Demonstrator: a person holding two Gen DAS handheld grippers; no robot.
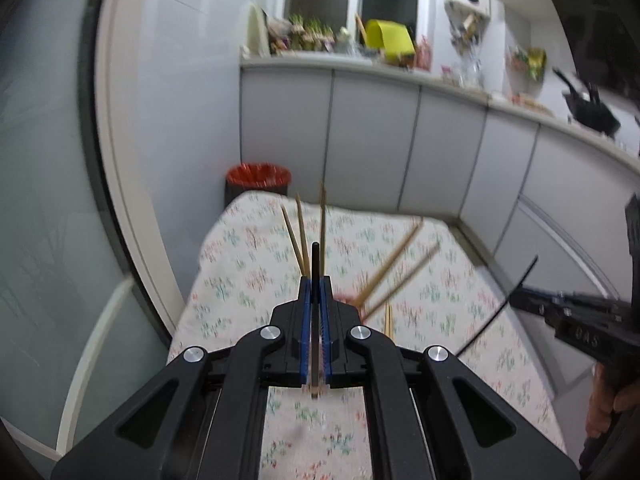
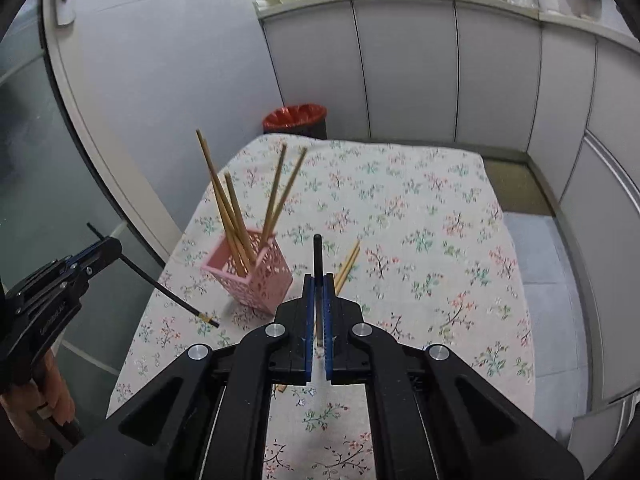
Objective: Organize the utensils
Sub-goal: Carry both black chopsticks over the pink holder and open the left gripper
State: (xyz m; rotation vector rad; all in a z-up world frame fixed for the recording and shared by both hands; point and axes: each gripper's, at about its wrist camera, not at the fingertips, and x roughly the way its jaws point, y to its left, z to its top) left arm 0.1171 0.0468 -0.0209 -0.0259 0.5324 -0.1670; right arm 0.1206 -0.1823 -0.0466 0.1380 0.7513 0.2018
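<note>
In the left wrist view my left gripper (image 1: 316, 280) is shut on a black chopstick (image 1: 315, 258) that pokes out past its tips. Behind it, several wooden chopsticks (image 1: 302, 236) stand in a pink holder that the fingers mostly hide. My right gripper (image 1: 520, 298) comes in from the right with a thin black chopstick (image 1: 516, 284) in it. In the right wrist view my right gripper (image 2: 318, 278) is shut on a black chopstick (image 2: 317, 254). The pink lattice holder (image 2: 252, 280) stands left of it with wooden chopsticks (image 2: 230, 208). A loose wooden pair (image 2: 348, 262) lies on the cloth. My left gripper (image 2: 106, 246) holds a black, gold-banded chopstick (image 2: 168, 292).
A floral cloth covers the table (image 2: 420, 220). A bin with a red liner (image 2: 295, 118) stands beyond the far edge. Grey cabinets (image 2: 408, 68) run along the back and right, with a cluttered counter and a black pan (image 1: 592, 114). A glass door (image 2: 36, 184) is on the left.
</note>
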